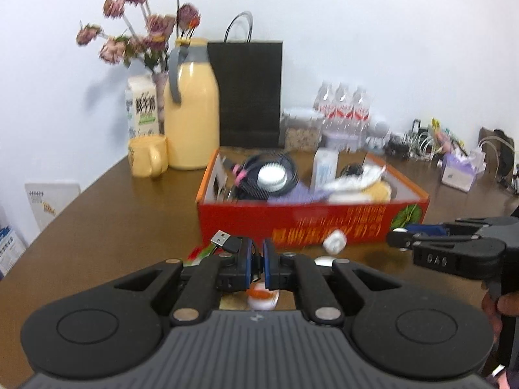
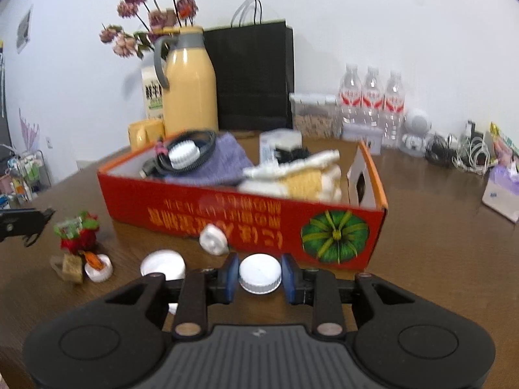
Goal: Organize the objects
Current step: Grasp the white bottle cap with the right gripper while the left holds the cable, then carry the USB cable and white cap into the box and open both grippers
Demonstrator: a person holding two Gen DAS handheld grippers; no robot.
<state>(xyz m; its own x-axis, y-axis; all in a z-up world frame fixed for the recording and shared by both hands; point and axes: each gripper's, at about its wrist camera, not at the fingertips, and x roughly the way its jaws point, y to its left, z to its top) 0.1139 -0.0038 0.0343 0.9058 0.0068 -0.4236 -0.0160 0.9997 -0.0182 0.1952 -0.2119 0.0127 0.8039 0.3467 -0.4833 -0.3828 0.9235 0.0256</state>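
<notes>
A red cardboard box (image 1: 311, 220) (image 2: 246, 217) sits mid-table, holding a black cable coil, a white round brush, purple cloth and white and yellow towels. My left gripper (image 1: 258, 261) is shut on a black USB cable, whose plug (image 1: 223, 240) sticks out to the left. My right gripper (image 2: 259, 275) has a white round lid (image 2: 259, 272) between its blue pads, which sit against its sides. It also shows at the right of the left wrist view (image 1: 402, 240). Another white lid (image 2: 162, 264), a white spool (image 2: 212, 240) and a small cap (image 2: 97, 267) lie in front of the box.
A yellow thermos (image 2: 189, 97), yellow mug (image 1: 146, 157), milk carton, flower vase and black paper bag (image 2: 256, 74) stand behind the box. Three water bottles (image 2: 373, 97), a jar, cables and a tissue pack (image 2: 502, 191) line the back right. Red-green wrappers (image 2: 78, 233) lie left.
</notes>
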